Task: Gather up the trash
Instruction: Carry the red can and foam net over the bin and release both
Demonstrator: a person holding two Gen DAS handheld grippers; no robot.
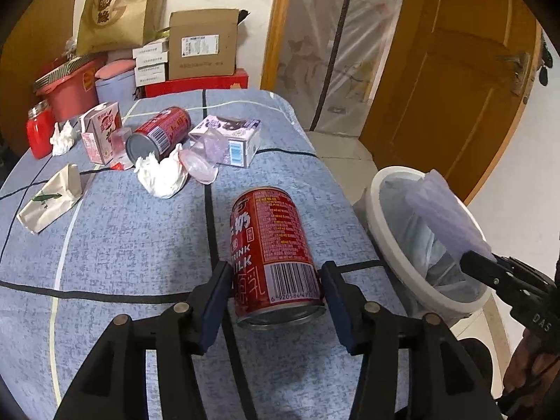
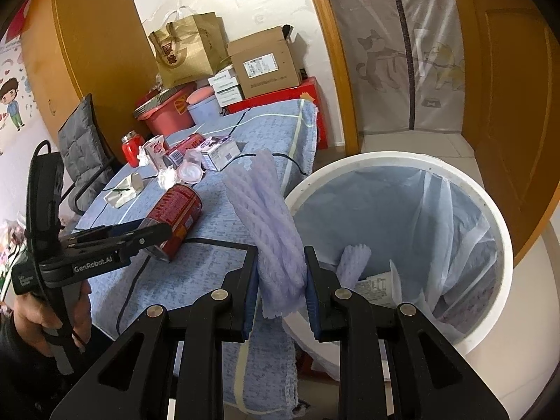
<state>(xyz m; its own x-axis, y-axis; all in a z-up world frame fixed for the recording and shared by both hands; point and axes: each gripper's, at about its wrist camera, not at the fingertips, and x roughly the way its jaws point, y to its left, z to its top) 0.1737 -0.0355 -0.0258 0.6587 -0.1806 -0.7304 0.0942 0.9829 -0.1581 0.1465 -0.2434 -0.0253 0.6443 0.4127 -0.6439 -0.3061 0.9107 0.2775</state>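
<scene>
I read "DRINK" and "ILK" on the red can [image 1: 273,255]. The left claw [image 2: 154,234] body reads "GenRobot.AI". I read "DAS" on the right claw [image 1: 470,262] body.

I see the near can [image 1: 274,257] lying on the table [image 1: 122,245], between my left gripper [image 1: 276,290] jaws with gaps on both sides. Behind it sit crumpled tissue [image 1: 161,175], a second can [image 1: 159,133] and cartons [image 1: 229,136]; a paper packet [image 1: 49,201] lies left. The bin [image 2: 490,217] stands beside the table's right edge, my right gripper [image 2: 281,276] holding the foam net [image 2: 276,238] at its rim
</scene>
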